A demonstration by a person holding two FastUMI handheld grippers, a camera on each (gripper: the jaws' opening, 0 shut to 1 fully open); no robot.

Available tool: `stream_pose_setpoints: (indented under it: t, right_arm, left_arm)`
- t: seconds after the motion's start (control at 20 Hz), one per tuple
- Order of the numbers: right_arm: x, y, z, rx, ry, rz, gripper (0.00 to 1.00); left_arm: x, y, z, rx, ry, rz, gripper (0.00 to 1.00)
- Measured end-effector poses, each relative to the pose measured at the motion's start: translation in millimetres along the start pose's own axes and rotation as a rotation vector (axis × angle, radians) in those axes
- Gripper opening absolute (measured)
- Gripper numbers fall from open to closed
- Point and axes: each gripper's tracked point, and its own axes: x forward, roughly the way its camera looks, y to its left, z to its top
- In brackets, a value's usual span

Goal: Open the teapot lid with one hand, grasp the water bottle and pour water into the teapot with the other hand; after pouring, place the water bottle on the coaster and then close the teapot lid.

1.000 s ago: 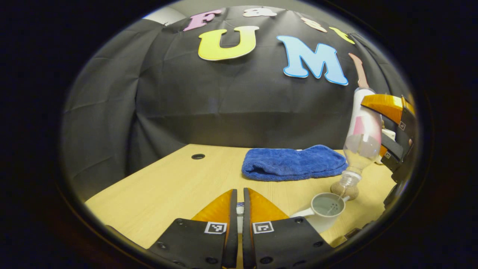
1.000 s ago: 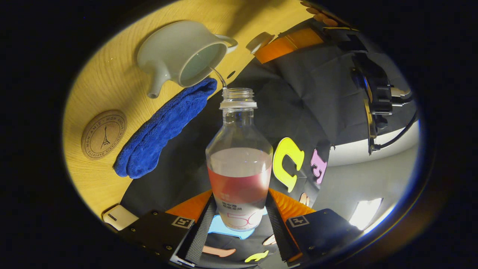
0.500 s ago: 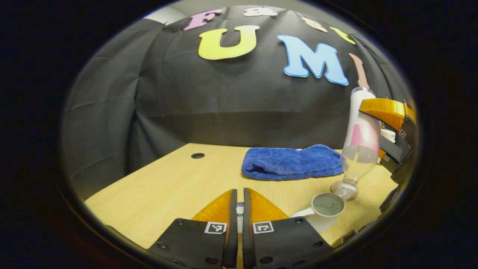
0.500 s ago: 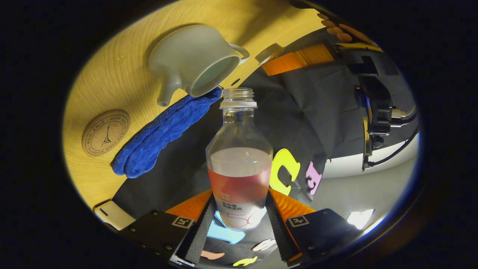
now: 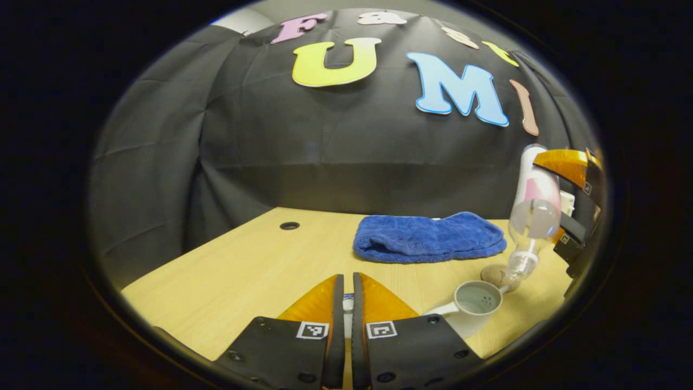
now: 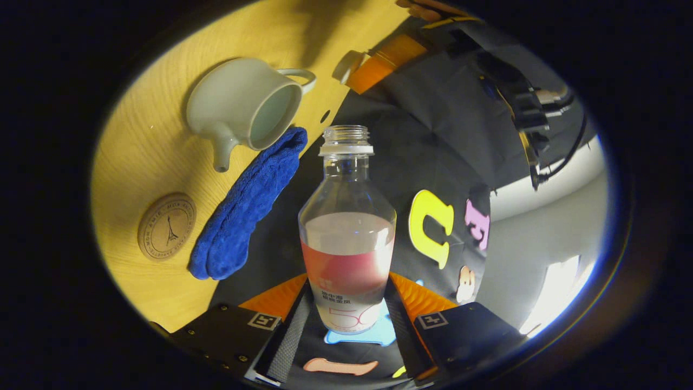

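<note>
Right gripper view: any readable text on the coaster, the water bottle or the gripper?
coaster: a ring of lettering around a tower drawing, too small to read.
water bottle: printed label, characters too small to read reliably.
right gripper: square coded markers on its body, no words.

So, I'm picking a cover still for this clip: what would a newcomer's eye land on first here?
First, the water bottle, clamped between the right gripper fingers at the centre of the right gripper view, uncapped and tipped mouth-down toward the table. Next, the open teapot on the wooden table, with the blue towel behind it. The round cork coaster lies bare near the towel's end.
</note>
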Motion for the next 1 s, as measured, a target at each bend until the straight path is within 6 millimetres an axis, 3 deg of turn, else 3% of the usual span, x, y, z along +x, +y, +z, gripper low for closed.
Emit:
stream_pose_setpoints:
  t: [0.1, 0.3, 0.65, 0.75, 1.0]
  right_arm:
    - [-5, 20, -12, 0.192, 0.046, 0.066, 0.77]
    - [-4, 26, -27, 0.476, 0.111, 0.131, 0.77]
    - [-2, 58, -26, 0.936, 0.292, 0.223, 0.77]
    - [-10, 60, -25, 1.071, 0.352, 0.211, 0.77]
    - [-3, 63, -20, 1.468, 0.442, 0.179, 0.77]
  left_arm:
    - [0, 1, 0, 0.000, 0.000, 0.003, 0.12]
    - [1, 2, 0, -0.002, 0.002, 0.004, 0.12]
    - [1, 1, -2, -0.002, 0.007, 0.004, 0.12]
    - [2, 0, -2, -0.004, 0.009, 0.002, 0.12]
    - [2, -2, -4, -0.009, 0.010, -0.003, 0.12]
